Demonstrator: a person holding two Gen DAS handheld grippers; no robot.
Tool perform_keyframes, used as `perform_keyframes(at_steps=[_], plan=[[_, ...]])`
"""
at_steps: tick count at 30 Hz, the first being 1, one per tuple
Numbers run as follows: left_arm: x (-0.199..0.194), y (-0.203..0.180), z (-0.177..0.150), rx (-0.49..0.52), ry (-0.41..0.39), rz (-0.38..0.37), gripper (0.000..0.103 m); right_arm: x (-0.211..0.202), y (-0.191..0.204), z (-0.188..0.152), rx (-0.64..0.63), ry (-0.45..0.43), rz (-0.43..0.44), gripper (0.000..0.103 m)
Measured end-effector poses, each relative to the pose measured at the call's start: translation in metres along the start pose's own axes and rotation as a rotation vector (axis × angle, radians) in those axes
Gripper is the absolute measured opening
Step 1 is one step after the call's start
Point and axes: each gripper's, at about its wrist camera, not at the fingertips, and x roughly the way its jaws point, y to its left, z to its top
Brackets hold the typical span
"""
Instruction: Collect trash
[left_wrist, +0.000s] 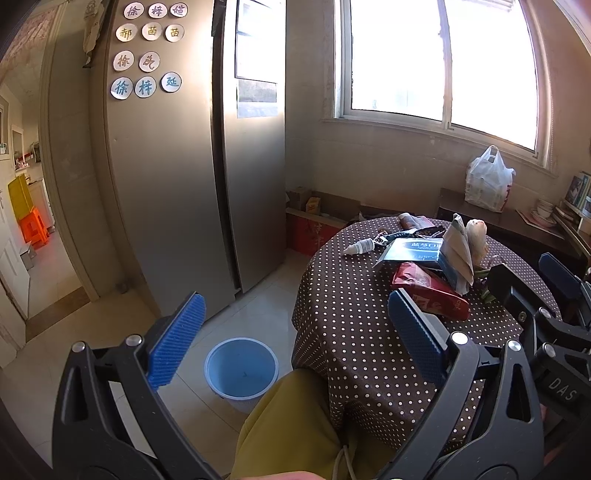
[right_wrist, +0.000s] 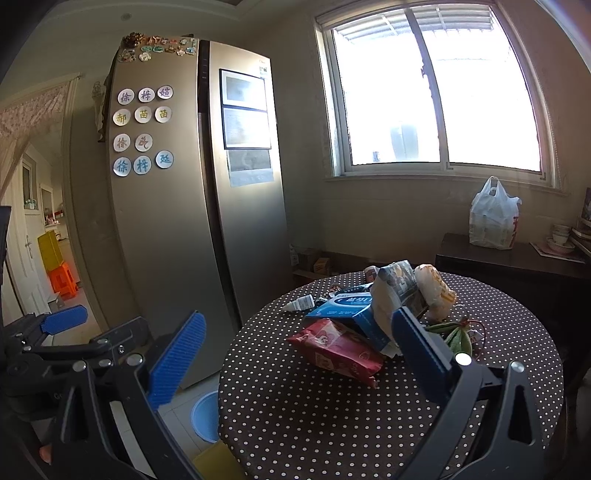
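A pile of trash lies on a round table with a brown polka-dot cloth (right_wrist: 332, 424): a red snack bag (right_wrist: 336, 350), a blue box (right_wrist: 347, 310), a crumpled grey-white bag (right_wrist: 391, 291), a small white dropper bottle (right_wrist: 301, 304) and a green wrapper (right_wrist: 456, 336). The pile also shows in the left wrist view, with the red bag (left_wrist: 428, 291) and blue box (left_wrist: 413, 249). A light blue bin (left_wrist: 241, 373) stands on the floor left of the table. My left gripper (left_wrist: 295, 317) is open and empty above the bin and table edge. My right gripper (right_wrist: 295, 339) is open and empty before the pile.
A tall steel fridge (right_wrist: 177, 221) with round magnets stands left of the table. A dark sideboard (right_wrist: 517, 266) under the window holds a white plastic bag (right_wrist: 493, 218) and bowls. A doorway (left_wrist: 26, 221) opens at far left. Cardboard boxes (left_wrist: 317, 214) sit by the wall.
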Motion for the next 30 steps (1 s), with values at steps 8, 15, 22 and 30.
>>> perform_keyframes(at_steps=[8,15,22,30], plan=[[0.0,-0.001,0.0,0.002,0.004,0.002,0.097,0.0,-0.001,0.0,0.007,0.004,0.007,0.099],[0.002,-0.001,0.001,0.003,0.008,0.003,0.097,0.0,-0.002,0.0,0.008,0.004,0.005,0.099],[0.004,-0.003,0.001,0.006,0.014,0.0,0.097,0.0,-0.002,0.0,0.01,0.005,0.006,0.099],[0.012,-0.005,-0.001,0.008,0.036,-0.013,0.097,0.005,-0.005,-0.004,0.02,0.023,0.003,0.099]])
